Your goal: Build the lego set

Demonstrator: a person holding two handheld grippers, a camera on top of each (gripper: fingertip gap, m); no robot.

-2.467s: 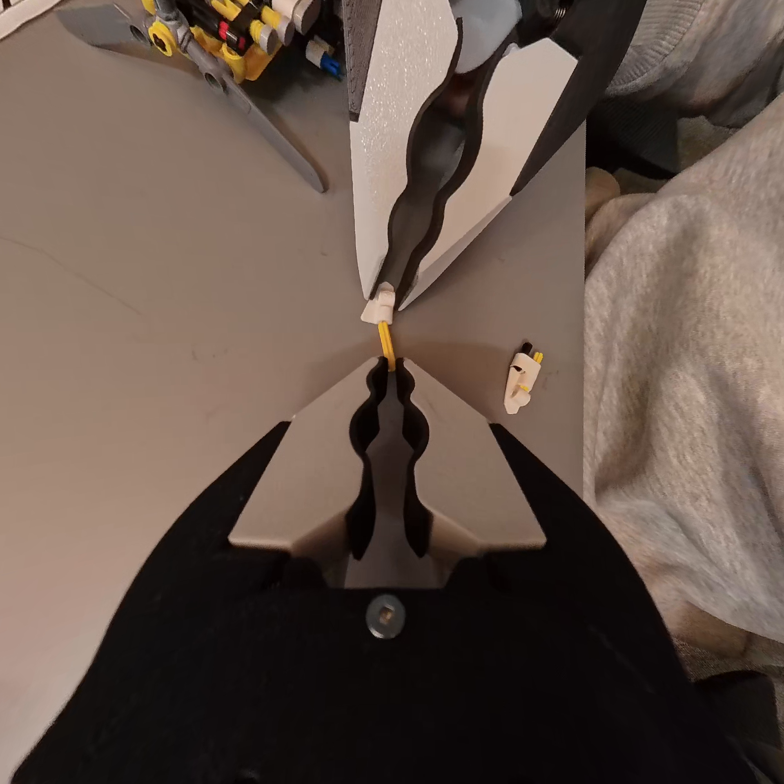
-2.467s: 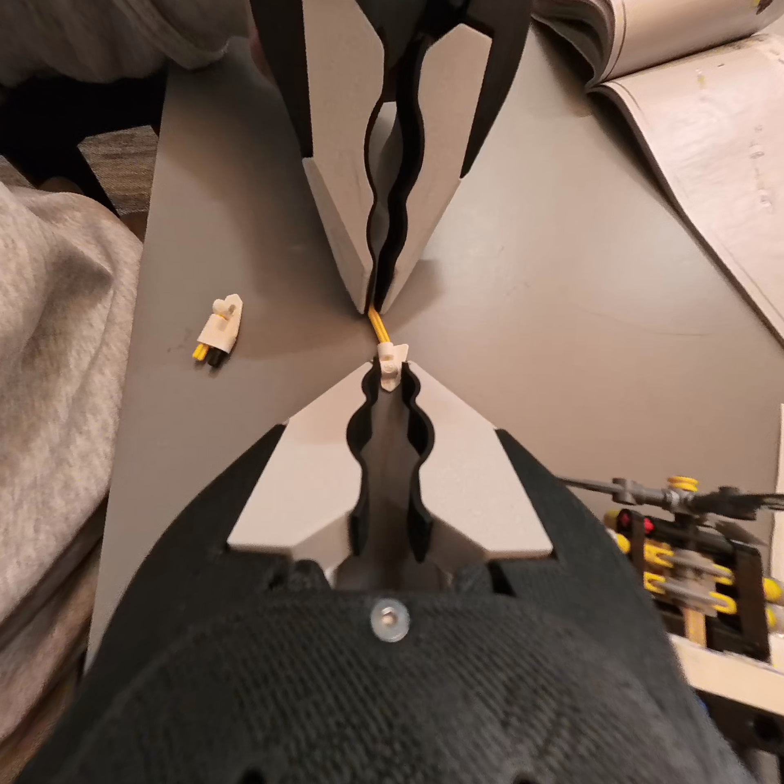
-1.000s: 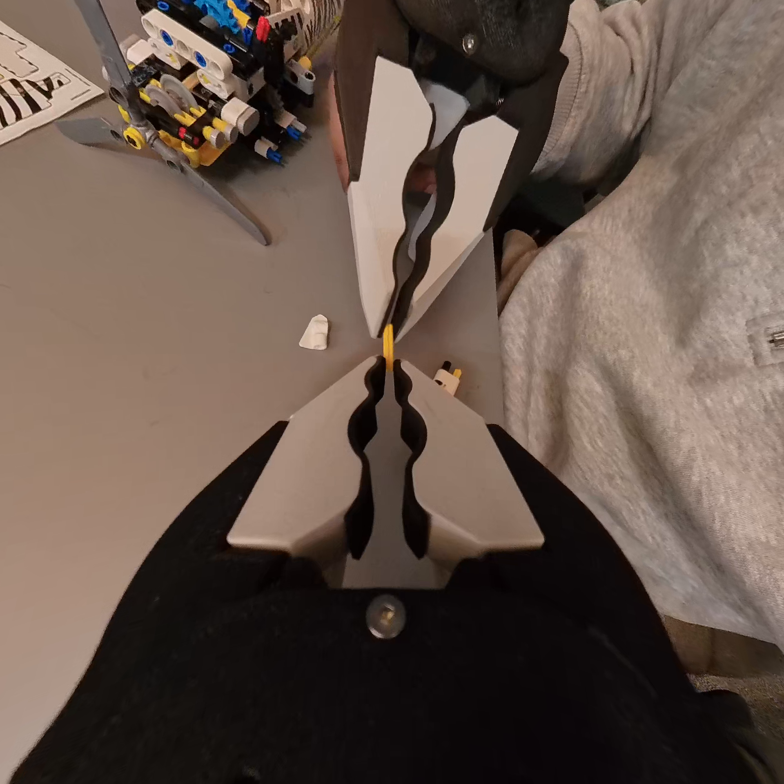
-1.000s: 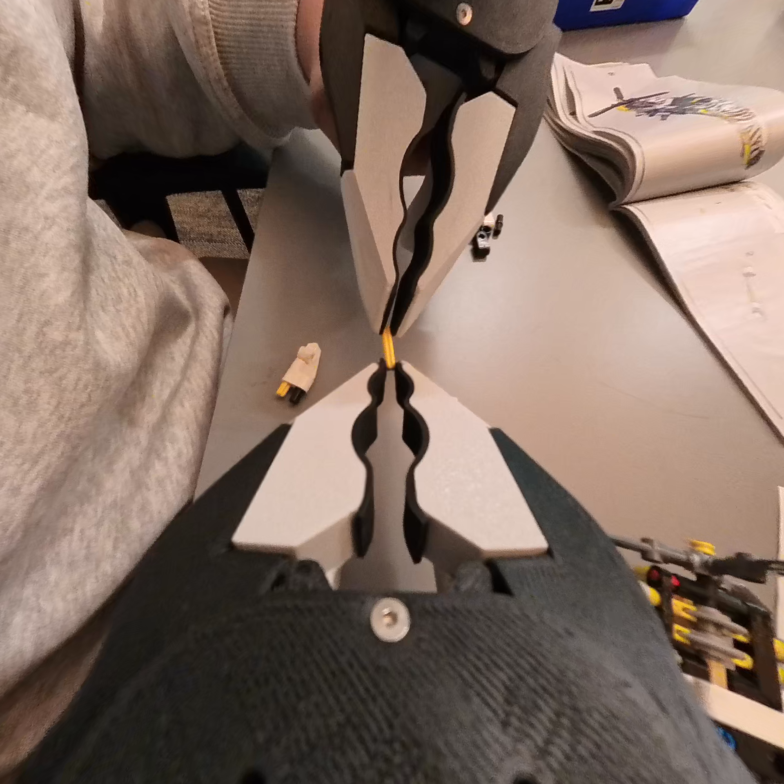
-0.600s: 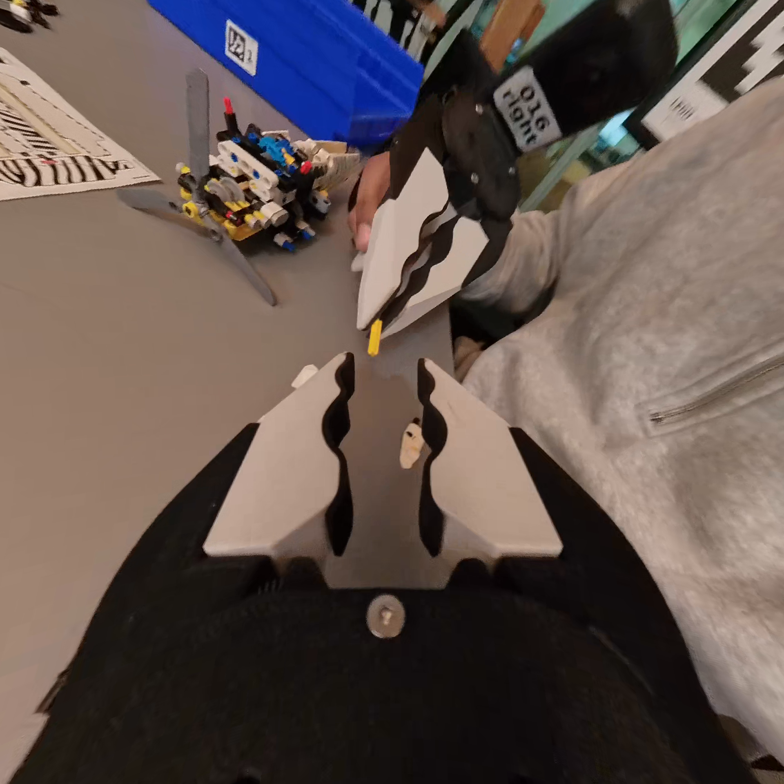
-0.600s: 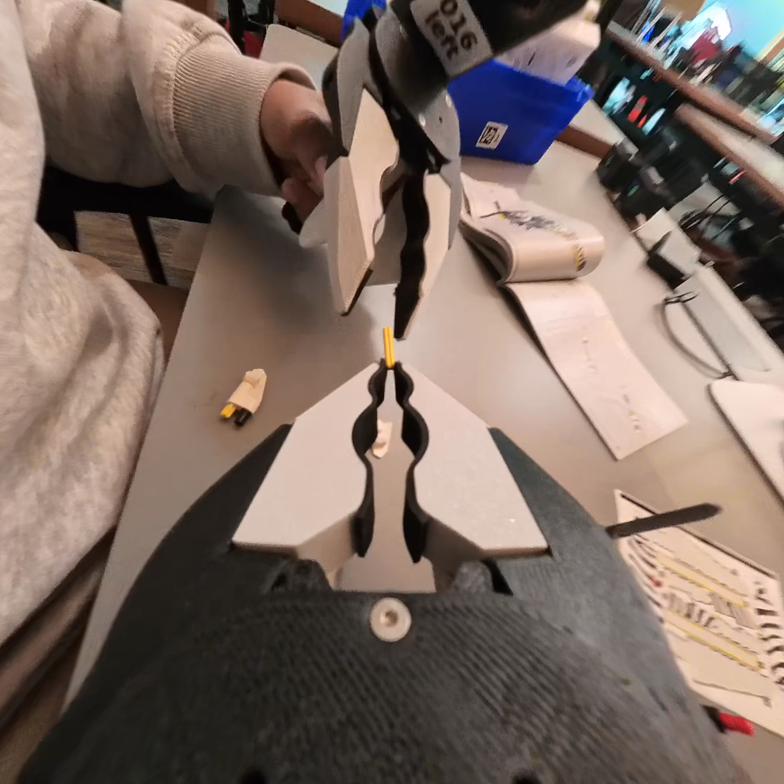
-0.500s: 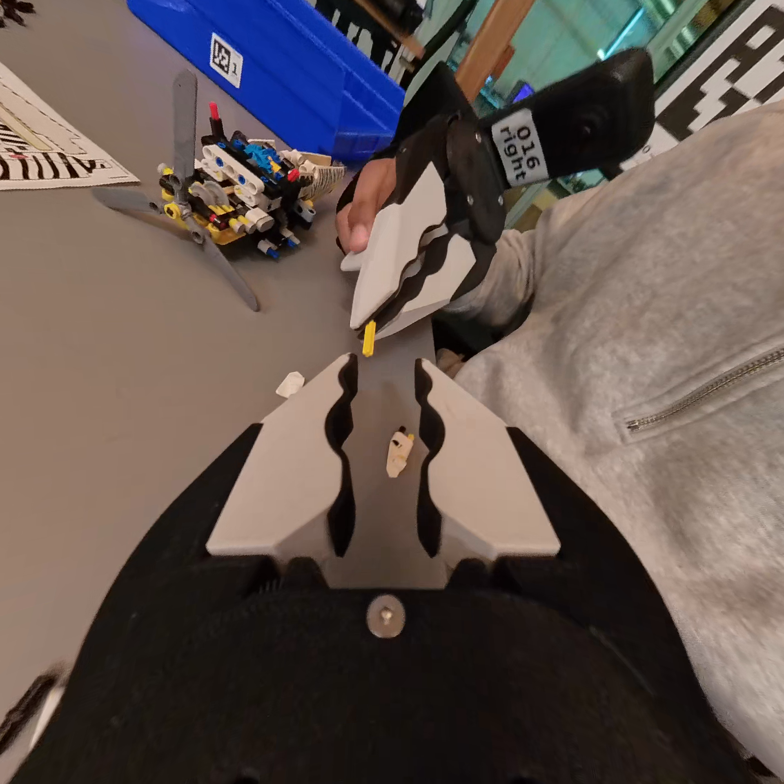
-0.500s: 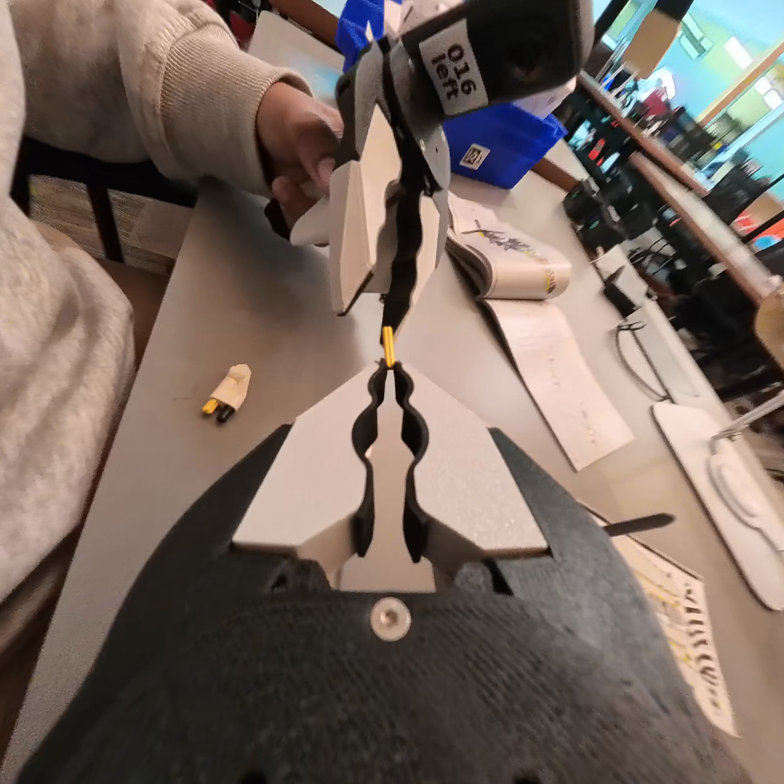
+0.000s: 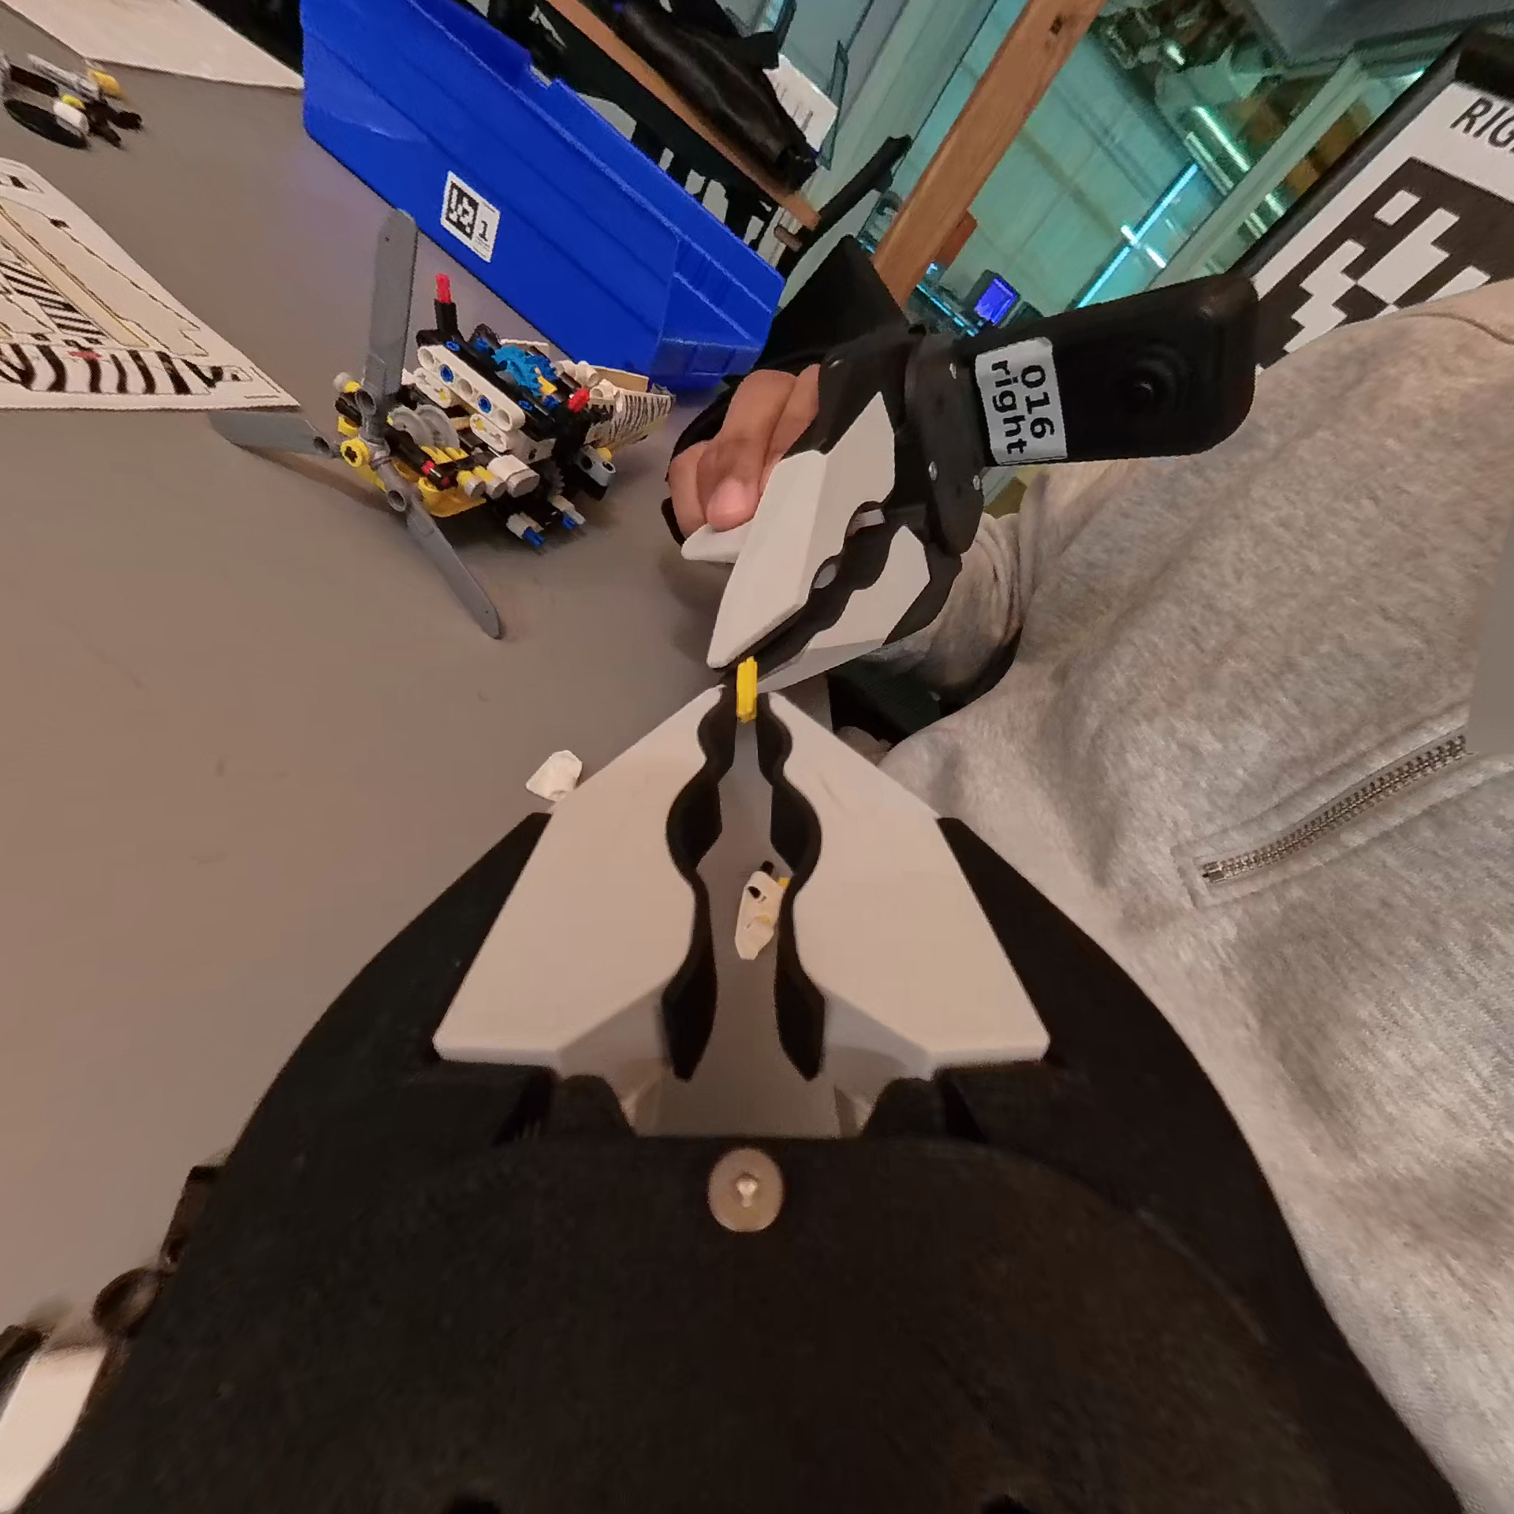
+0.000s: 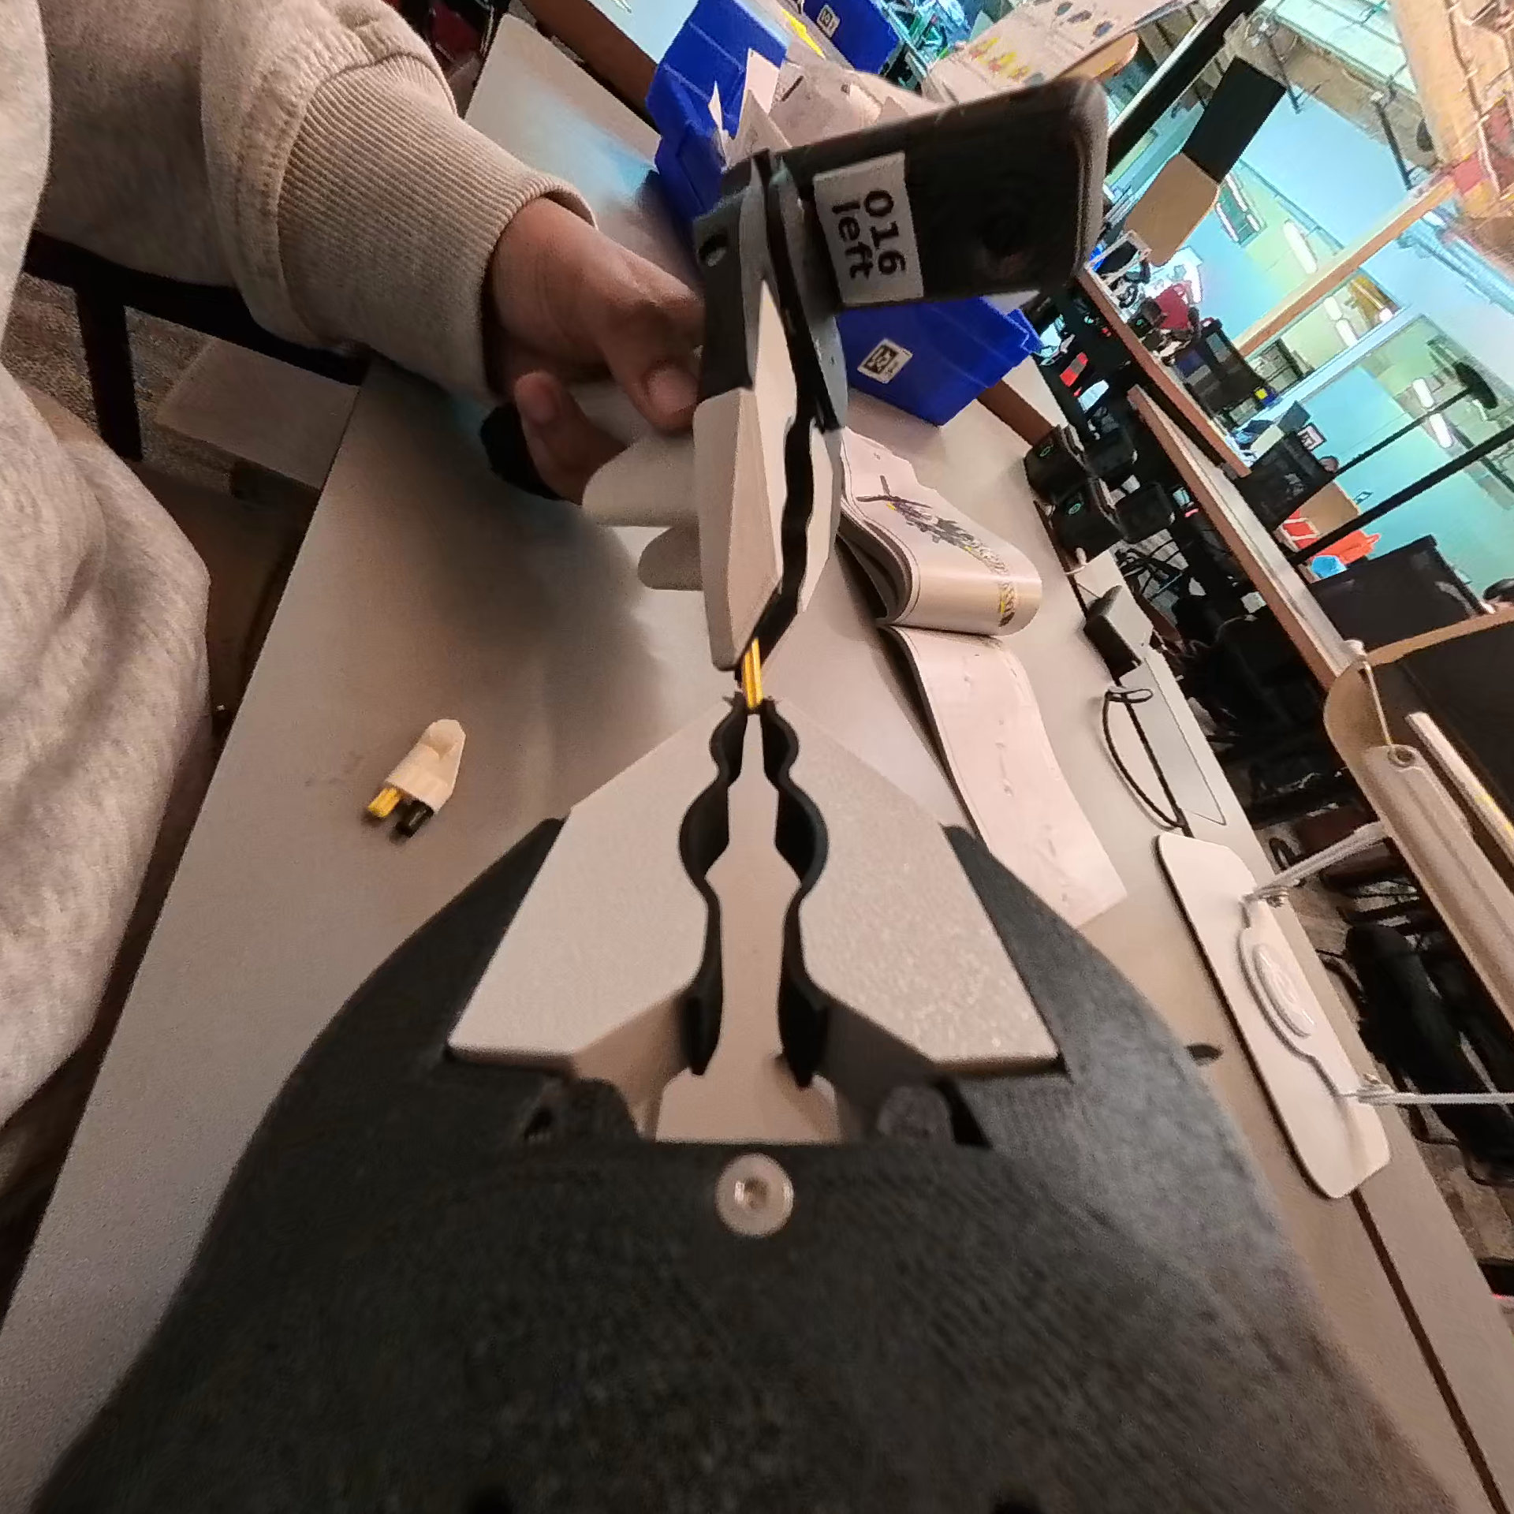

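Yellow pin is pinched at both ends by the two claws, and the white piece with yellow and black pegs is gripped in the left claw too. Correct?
Not quite. The white piece is not in the left claw. It lies loose on the grey table, as the right wrist view shows. The yellow pin is indeed pinched between the left claw and the right claw.

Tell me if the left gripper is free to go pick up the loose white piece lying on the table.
Probably not yet: the left gripper and right gripper both pinch the yellow axle. The white piece lies unobstructed beside it on the table.
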